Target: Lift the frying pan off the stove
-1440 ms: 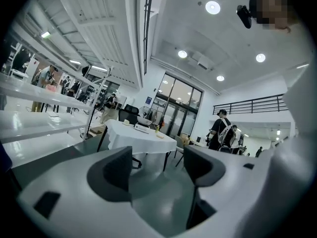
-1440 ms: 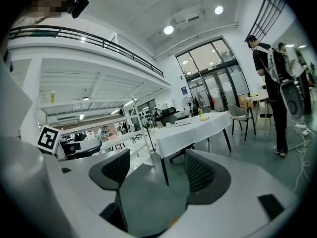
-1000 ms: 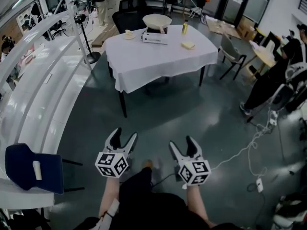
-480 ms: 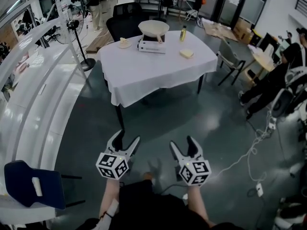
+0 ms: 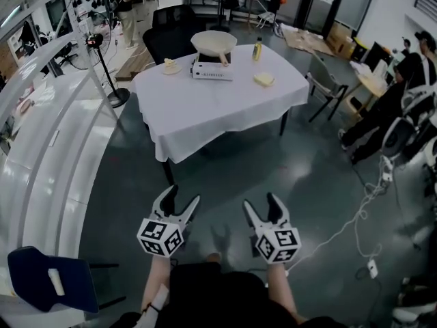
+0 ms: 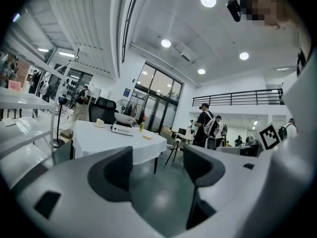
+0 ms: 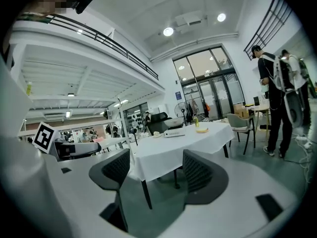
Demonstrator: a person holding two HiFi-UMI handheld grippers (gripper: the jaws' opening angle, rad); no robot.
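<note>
A cream frying pan (image 5: 213, 44) rests on a white stove (image 5: 211, 69) at the far side of a table with a white cloth (image 5: 218, 104). The pan (image 6: 124, 118) shows small in the left gripper view, and the stove (image 7: 174, 132) in the right gripper view. My left gripper (image 5: 179, 202) and right gripper (image 5: 262, 206) are both open and empty. They hover low over the floor, well short of the table, side by side.
On the table lie a small plate of food (image 5: 169, 66), a yellow bottle (image 5: 257, 48) and a yellow sponge (image 5: 263, 79). Black office chairs (image 5: 168, 36) stand behind it, a grey chair (image 5: 322, 82) at right. A white counter (image 5: 48, 156) curves along the left. A white cable (image 5: 341, 224) trails on the floor.
The table sits nearer and lower in the head view than a second ago, so I have moved toward it. Both grippers keep the same open pose.
</note>
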